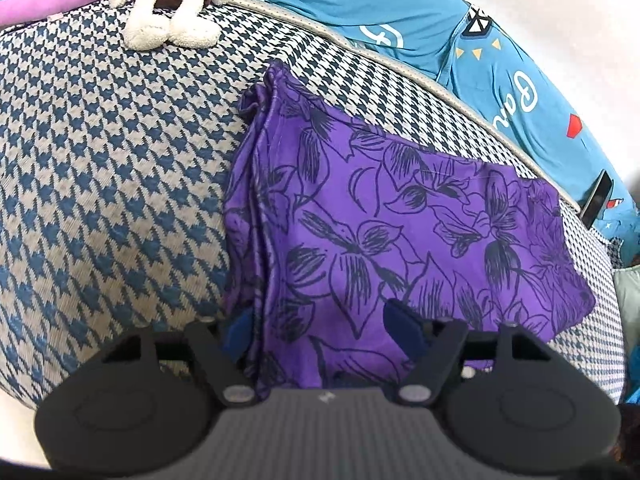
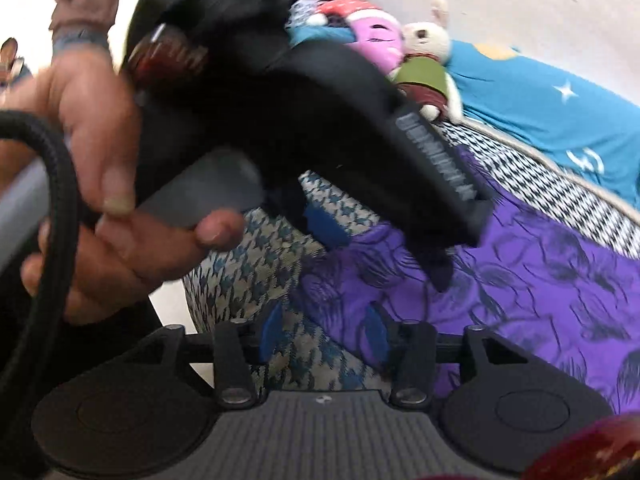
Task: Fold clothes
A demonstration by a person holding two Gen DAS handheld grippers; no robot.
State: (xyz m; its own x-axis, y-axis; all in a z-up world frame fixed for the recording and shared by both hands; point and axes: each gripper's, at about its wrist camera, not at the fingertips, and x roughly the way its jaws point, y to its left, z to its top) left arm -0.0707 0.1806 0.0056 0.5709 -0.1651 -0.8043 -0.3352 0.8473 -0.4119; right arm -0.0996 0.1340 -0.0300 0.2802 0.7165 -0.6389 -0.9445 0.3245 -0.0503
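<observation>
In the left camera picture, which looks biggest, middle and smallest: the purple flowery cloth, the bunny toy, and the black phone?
Largest to smallest, as they look in the left wrist view:
1. purple flowery cloth
2. bunny toy, partly cut off at the top edge
3. black phone
The cloth lies nearest the camera, so it looks extra big.

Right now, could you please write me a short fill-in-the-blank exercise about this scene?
1. The purple cloth carries a dark ____ print.
2. It lies on a ____-patterned blue and grey cover.
3. The left tongs are ____, astride the cloth's edge.
4. The plush rabbit wears a ____ top.

Missing words: floral; houndstooth; open; green
</observation>
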